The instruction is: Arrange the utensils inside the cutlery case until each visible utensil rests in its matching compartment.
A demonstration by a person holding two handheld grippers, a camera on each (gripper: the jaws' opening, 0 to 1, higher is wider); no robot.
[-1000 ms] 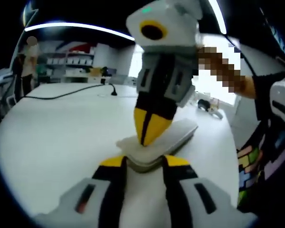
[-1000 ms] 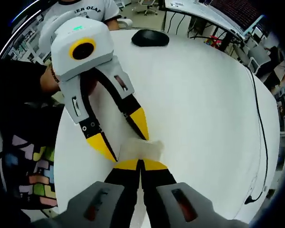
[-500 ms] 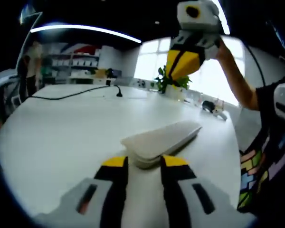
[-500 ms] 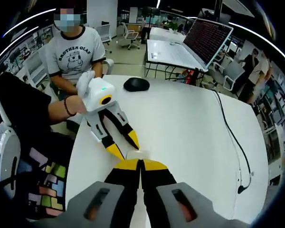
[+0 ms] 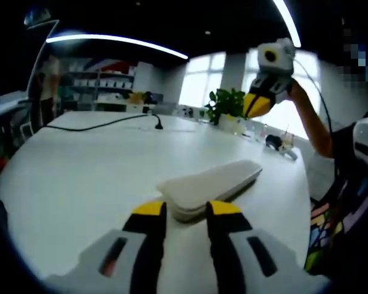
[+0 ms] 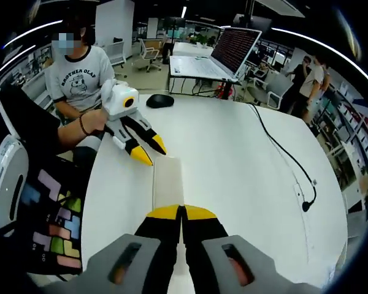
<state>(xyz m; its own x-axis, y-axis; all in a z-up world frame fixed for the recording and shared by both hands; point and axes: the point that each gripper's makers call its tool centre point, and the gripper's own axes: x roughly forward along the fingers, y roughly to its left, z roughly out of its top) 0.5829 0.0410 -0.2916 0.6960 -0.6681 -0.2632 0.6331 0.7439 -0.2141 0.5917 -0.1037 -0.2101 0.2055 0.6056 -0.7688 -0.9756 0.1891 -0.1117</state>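
Left gripper [image 5: 179, 211]: jaws apart, tips at the near end of the closed white case [image 5: 210, 184] on the table [image 5: 80, 171]. Right gripper [image 6: 181, 213] held high, jaws together; its view adds a seated person [image 6: 80, 67], mouse [image 6: 159, 101], laptop [image 6: 224, 52].

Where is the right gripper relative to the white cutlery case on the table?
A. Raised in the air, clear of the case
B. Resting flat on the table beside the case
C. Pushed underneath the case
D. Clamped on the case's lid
A: in the left gripper view the right gripper is held up high, well apart from the cutlery case lying closed on the table.
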